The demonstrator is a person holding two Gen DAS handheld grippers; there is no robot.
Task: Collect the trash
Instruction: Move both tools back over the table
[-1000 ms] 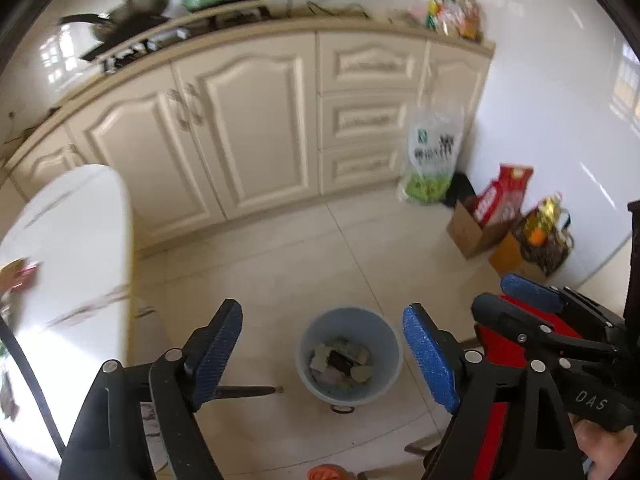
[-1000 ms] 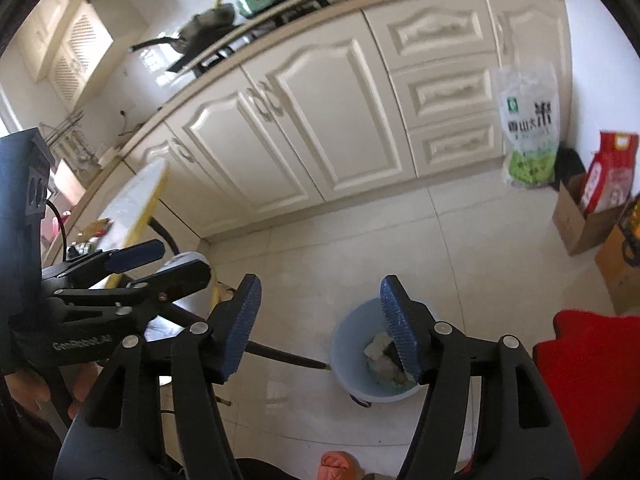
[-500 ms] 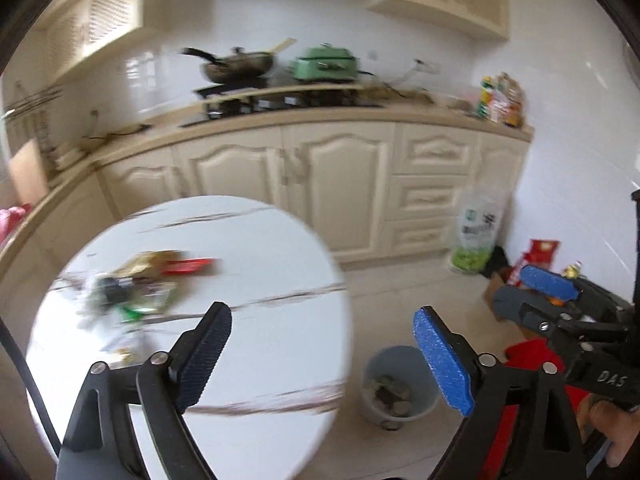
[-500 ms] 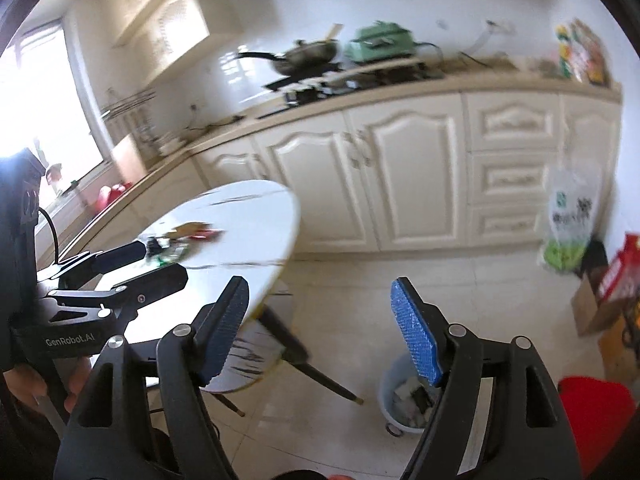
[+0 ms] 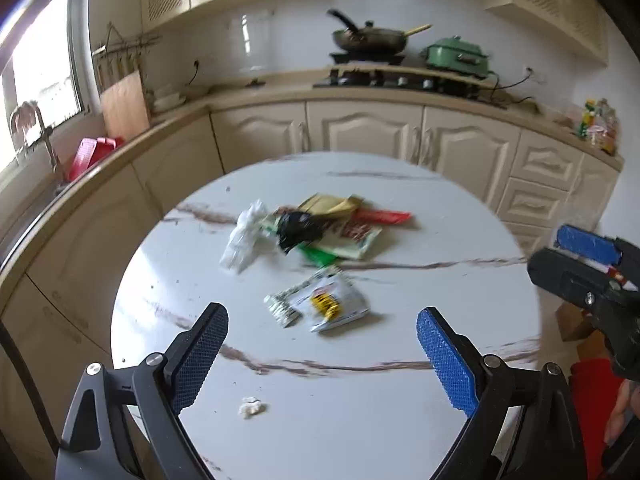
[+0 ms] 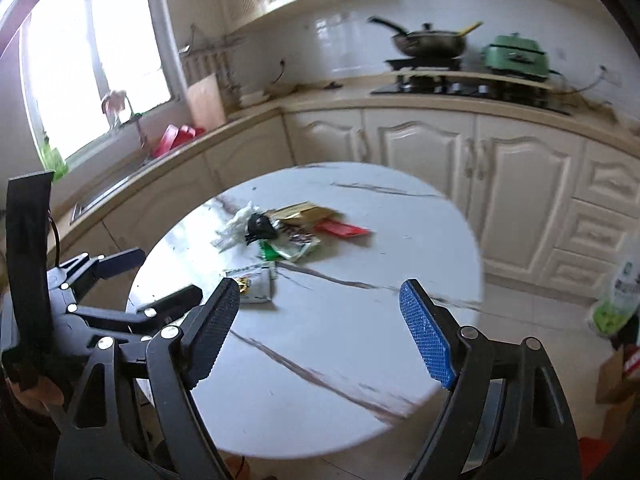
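A round white marble table (image 5: 380, 400) (image 6: 360, 360) carries a heap of trash: a crumpled clear plastic piece (image 5: 244, 236), a black wad (image 5: 298, 228) (image 6: 260, 227), tan, red and green wrappers (image 5: 352, 224) (image 6: 312, 224). A silver packet with yellow print (image 5: 324, 304) (image 6: 254, 282) lies nearer, apart from the heap. A small white crumb (image 5: 252, 406) lies at the near edge. My left gripper (image 5: 322, 360) is open and empty above the near table, short of the packet. My right gripper (image 6: 320, 332) is open and empty above the table's near side.
Cream kitchen cabinets (image 5: 364, 132) curve behind the table, with a wok (image 5: 370, 38) and a green cooker (image 5: 456, 54) on the counter. A green-printed bag (image 6: 616, 300) and a cardboard box (image 6: 616, 372) stand on the floor at right. The right gripper shows in the left wrist view (image 5: 588, 264).
Both grippers swung up and left, from above the blue trash bin on the floor to over the table. The bin has left both views; the trash heap is now centred. Jaws stay open.
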